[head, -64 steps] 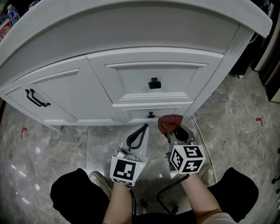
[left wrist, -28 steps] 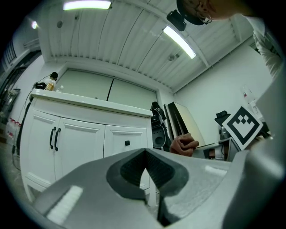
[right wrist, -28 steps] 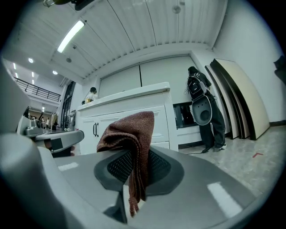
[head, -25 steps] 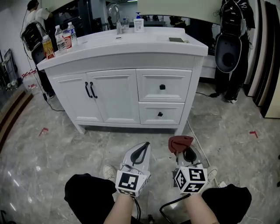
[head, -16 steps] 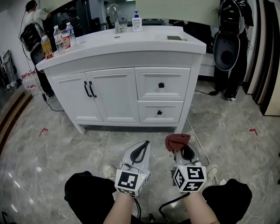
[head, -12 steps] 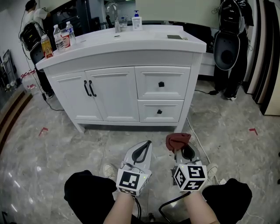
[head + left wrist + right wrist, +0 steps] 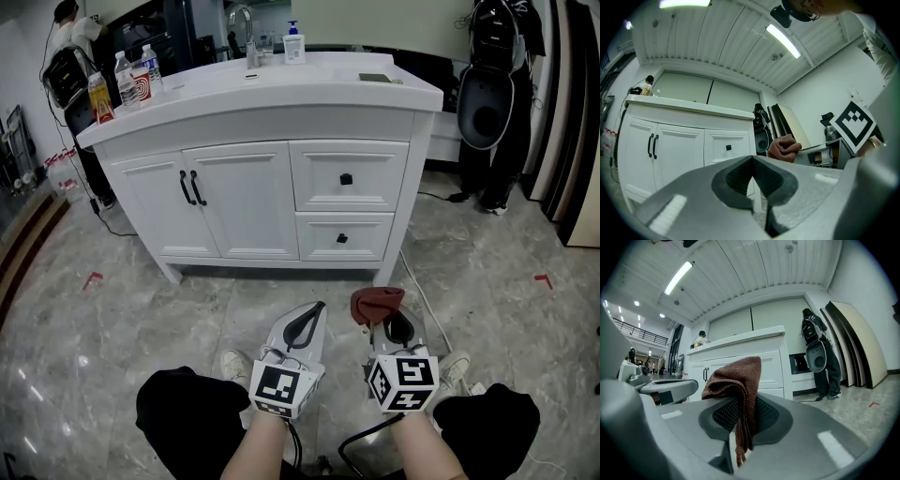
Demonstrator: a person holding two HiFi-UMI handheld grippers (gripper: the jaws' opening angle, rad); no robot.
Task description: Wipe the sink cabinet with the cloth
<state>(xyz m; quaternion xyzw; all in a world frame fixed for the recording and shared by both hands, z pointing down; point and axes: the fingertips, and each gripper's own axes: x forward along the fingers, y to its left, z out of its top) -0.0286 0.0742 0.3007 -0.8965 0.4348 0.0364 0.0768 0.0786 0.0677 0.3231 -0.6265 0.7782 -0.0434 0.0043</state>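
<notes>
The white sink cabinet (image 7: 281, 192) stands ahead of me, with two doors on its left half and two drawers on its right; it also shows as the cabinet (image 7: 670, 140) and the cabinet (image 7: 754, 364). A folded brown cloth (image 7: 375, 304) hangs pinched in my right gripper (image 7: 382, 317), low over the floor and well short of the cabinet. In the right gripper view the cloth (image 7: 738, 385) drapes between the closed jaws. My left gripper (image 7: 302, 323) is beside it, shut and empty, its tips (image 7: 753, 166) meeting.
Bottles (image 7: 127, 80) stand on the countertop's left end, a faucet (image 7: 246, 33) and soap dispenser (image 7: 294, 47) at the back. A person (image 7: 70, 66) stands at far left. A black bag (image 7: 487, 94) and boards lean at right. A cable (image 7: 417, 291) lies on the marble floor.
Over the earlier frames I have backed away from the cabinet, so it now shows whole. In the last half second the grippers and cloth have barely shifted.
</notes>
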